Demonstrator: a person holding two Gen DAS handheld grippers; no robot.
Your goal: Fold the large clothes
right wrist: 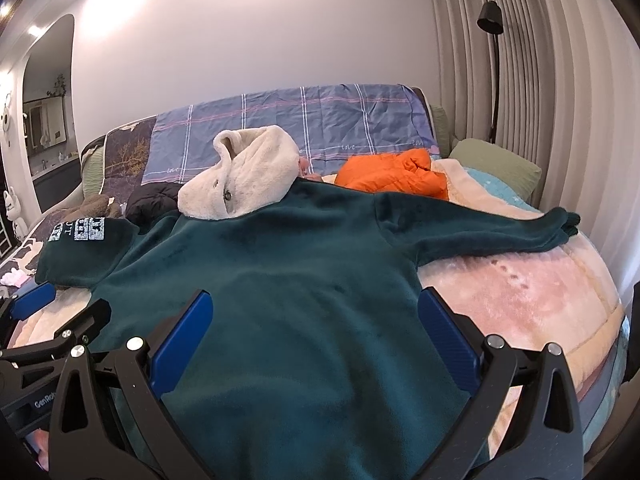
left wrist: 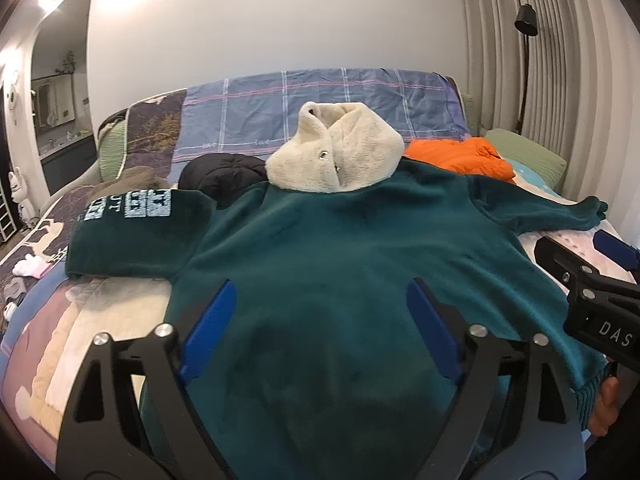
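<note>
A large dark green fleece top (left wrist: 320,248) lies flat on the bed, back up, with a cream fleece hood (left wrist: 336,152) at its far end. Its left sleeve (left wrist: 136,228) is folded short and shows a pale blue print. Its right sleeve (right wrist: 480,232) stretches out to the right. My left gripper (left wrist: 320,312) is open, jaws wide, above the top's near hem. My right gripper (right wrist: 316,320) is open too, over the hem's right part, and it also shows in the left wrist view (left wrist: 592,276). The top (right wrist: 280,280) fills the right wrist view.
An orange puffer jacket (left wrist: 460,156) and a black garment (left wrist: 224,176) lie behind the top. A green pillow (right wrist: 496,168) sits at the far right. A plaid blue sheet (left wrist: 320,104) covers the headboard. Curtains and a black floor lamp (right wrist: 492,24) stand on the right.
</note>
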